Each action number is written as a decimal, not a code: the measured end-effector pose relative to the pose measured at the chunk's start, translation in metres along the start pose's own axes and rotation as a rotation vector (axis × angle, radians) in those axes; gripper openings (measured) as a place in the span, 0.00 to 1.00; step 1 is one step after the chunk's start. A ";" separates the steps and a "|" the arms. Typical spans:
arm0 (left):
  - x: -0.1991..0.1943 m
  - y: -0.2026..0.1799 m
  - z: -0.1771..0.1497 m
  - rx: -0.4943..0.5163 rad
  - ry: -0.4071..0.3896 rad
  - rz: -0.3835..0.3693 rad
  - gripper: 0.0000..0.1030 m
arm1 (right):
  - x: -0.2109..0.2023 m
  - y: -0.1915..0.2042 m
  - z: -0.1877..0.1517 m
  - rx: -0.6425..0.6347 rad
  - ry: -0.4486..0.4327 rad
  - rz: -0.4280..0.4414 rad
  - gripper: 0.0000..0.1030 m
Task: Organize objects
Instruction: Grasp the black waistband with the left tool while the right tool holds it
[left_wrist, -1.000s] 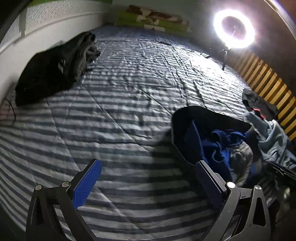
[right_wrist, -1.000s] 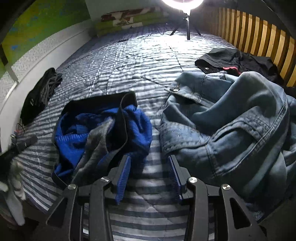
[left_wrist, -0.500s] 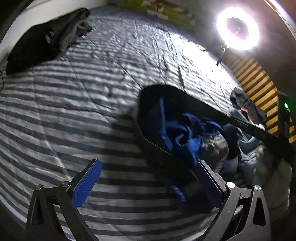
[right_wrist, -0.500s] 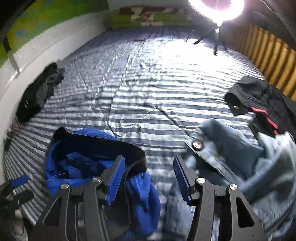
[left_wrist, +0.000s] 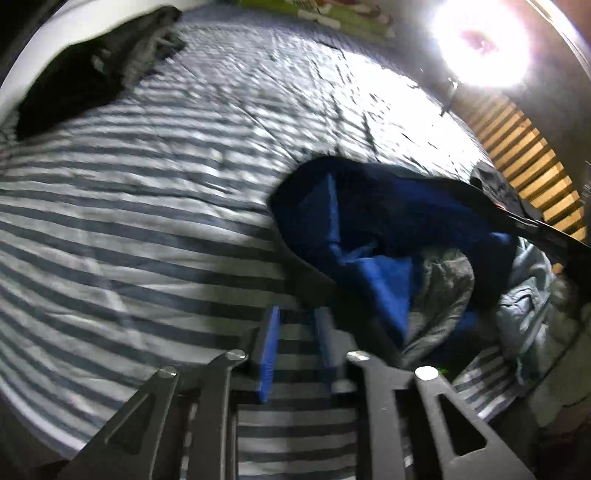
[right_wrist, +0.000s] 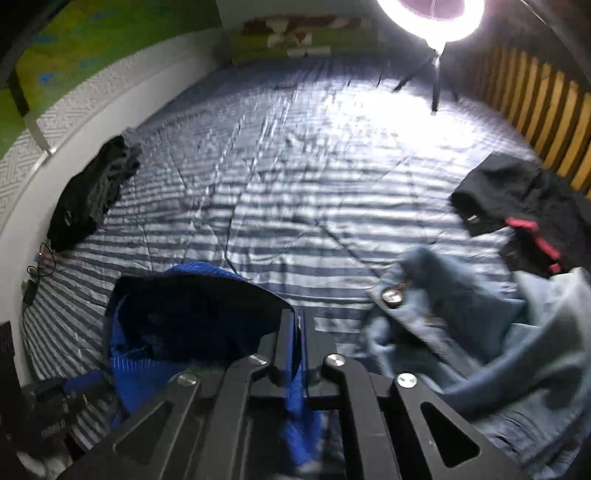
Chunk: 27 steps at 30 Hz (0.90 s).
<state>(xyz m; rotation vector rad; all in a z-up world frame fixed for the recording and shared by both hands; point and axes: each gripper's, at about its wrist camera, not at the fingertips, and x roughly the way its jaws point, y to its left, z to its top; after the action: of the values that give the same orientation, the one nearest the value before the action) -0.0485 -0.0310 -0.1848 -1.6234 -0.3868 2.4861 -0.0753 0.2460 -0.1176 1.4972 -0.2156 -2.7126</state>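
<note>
A blue, black and grey garment (left_wrist: 384, 236) lies bunched on the striped bed cover; it also shows in the right wrist view (right_wrist: 192, 325). My right gripper (right_wrist: 298, 332) is shut on a fold of this blue garment at its right edge. My left gripper (left_wrist: 295, 332) hovers just left of the garment, jaws nearly closed with a narrow gap and nothing visible between them. A light blue denim jacket (right_wrist: 480, 339) lies crumpled to the right of the garment, also visible in the left wrist view (left_wrist: 528, 295).
A black garment (right_wrist: 517, 199) with red trim lies at the right by the slatted wooden rail (right_wrist: 546, 99). A dark clothing pile (right_wrist: 92, 192) sits by the white wall at left. A ring light (right_wrist: 436, 14) on a tripod stands at the far end.
Both grippers have closed from wide open. The right one has shut on the blue garment's edge. The left one has narrowed beside the garment.
</note>
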 end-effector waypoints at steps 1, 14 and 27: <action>-0.007 0.005 -0.001 -0.002 -0.013 -0.007 0.15 | -0.013 -0.002 -0.003 -0.001 -0.023 -0.023 0.02; -0.014 -0.012 -0.025 -0.016 -0.010 -0.138 0.78 | -0.078 -0.018 -0.026 -0.028 -0.097 -0.137 0.02; -0.003 -0.011 -0.024 -0.036 -0.034 -0.030 0.02 | -0.090 -0.025 -0.034 -0.022 -0.110 -0.149 0.02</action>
<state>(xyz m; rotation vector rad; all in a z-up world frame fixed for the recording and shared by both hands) -0.0258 -0.0181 -0.1883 -1.5777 -0.4593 2.5019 0.0025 0.2763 -0.0629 1.4134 -0.0795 -2.9064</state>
